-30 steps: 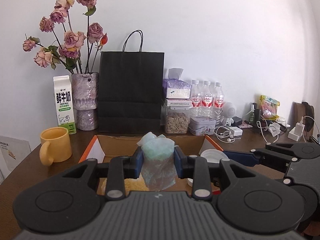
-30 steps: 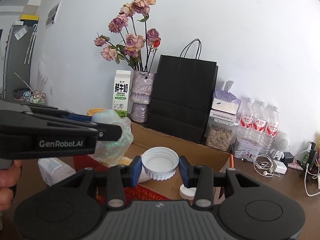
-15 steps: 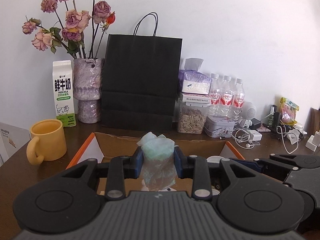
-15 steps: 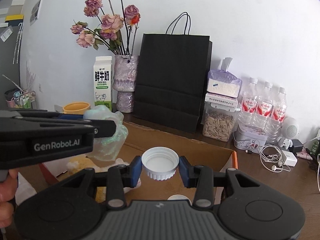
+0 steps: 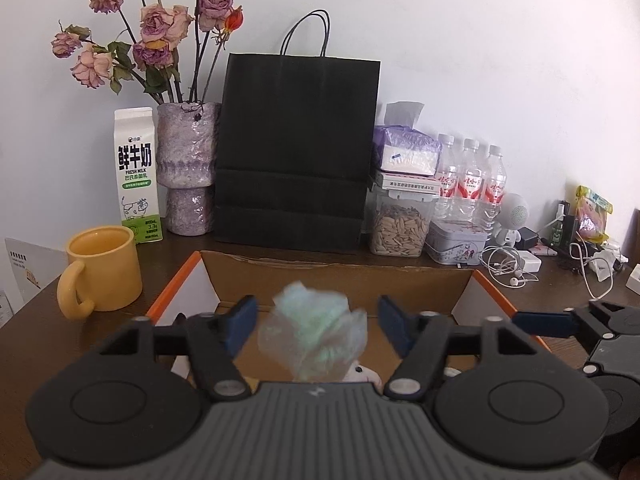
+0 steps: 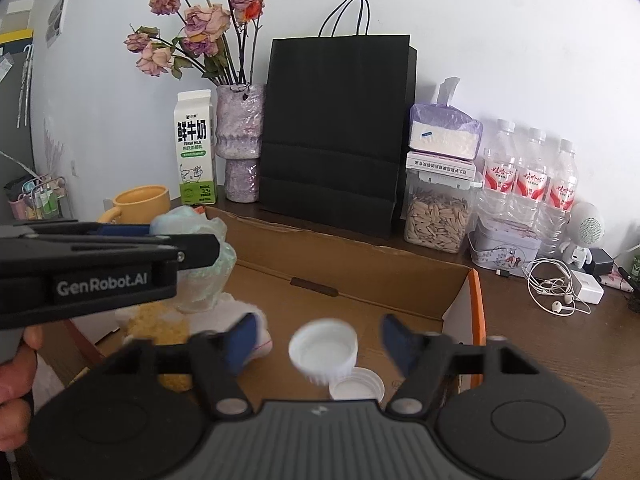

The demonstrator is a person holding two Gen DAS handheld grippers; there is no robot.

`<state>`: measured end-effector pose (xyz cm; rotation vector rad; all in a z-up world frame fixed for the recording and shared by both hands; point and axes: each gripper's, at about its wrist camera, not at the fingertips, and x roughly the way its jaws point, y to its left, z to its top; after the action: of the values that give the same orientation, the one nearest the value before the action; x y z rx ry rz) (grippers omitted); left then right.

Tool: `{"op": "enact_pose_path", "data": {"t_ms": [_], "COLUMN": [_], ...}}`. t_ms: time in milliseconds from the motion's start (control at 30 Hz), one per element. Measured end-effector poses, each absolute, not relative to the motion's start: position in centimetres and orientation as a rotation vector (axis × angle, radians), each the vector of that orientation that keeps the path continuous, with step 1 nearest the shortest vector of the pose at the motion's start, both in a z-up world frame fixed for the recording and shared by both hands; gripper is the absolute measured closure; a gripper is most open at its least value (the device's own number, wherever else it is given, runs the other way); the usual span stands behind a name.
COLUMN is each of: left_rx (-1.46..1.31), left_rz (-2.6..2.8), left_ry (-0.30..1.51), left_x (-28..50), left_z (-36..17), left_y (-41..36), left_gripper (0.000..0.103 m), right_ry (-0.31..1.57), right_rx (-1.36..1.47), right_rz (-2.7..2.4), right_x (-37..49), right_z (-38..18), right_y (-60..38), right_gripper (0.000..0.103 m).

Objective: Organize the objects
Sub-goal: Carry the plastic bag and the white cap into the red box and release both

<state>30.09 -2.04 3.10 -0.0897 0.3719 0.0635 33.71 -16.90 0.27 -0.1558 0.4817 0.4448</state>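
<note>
**Two grippers let go over the cardboard box**

Both grippers hang above the open cardboard box [image 6: 360,280] on the dark desk [image 5: 24,320], and both have just been opening. The left gripper [image 5: 316,322] has its blue fingers [image 5: 240,322] spread wide, with a crumpled pale green plastic bag [image 5: 312,340] blurred in the gap between them, touching neither pad as far as the left wrist view shows. The right gripper [image 6: 320,344] has its fingers apart too, and the white screw cap [image 6: 323,354] sits loose between them, smeared as if dropping, right above a second white cap [image 6: 356,386] lying on the box floor. In the right wrist view the left gripper reaches in from the left, over a yellow grainy item [image 6: 160,320] and something white and soft at the near left of the box.

The bag looks almost weightless, soft and springy; it would probably puff back open once freed and may drift rather than fall straight, so a pinch across its bunched middle would hold it best. The cap looks light, stiff and smooth, likely to bounce or roll; its ribbed rim, gripped across the full width, seems the safest hold.

Beyond the far side of the box stand a yellow mug [image 5: 100,268], a milk carton [image 5: 136,176], a vase of dried roses [image 5: 188,168] and a black paper bag [image 5: 296,152].
</note>
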Motion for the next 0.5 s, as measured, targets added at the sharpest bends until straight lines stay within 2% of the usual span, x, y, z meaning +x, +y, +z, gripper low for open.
{"op": "enact_pose_path", "data": {"t_ms": [33,500], "left_rx": [-0.090,-0.081], "left_rz": [0.077,0.103], "left_ry": [0.364,0.356], "left_x": [30.01,29.53], "left_z": [3.10,3.39], "left_y": [-2.02,-1.94], "left_gripper": [0.000,0.000], "right_ry": [0.483,0.491], "right_rx": [-0.156,-0.165], "right_rz": [0.442,0.430], "right_x": [33.70,33.63], "right_z": [0.31,0.23], "right_y": [-16.93,-16.76], "right_gripper": [0.000,0.000]}}
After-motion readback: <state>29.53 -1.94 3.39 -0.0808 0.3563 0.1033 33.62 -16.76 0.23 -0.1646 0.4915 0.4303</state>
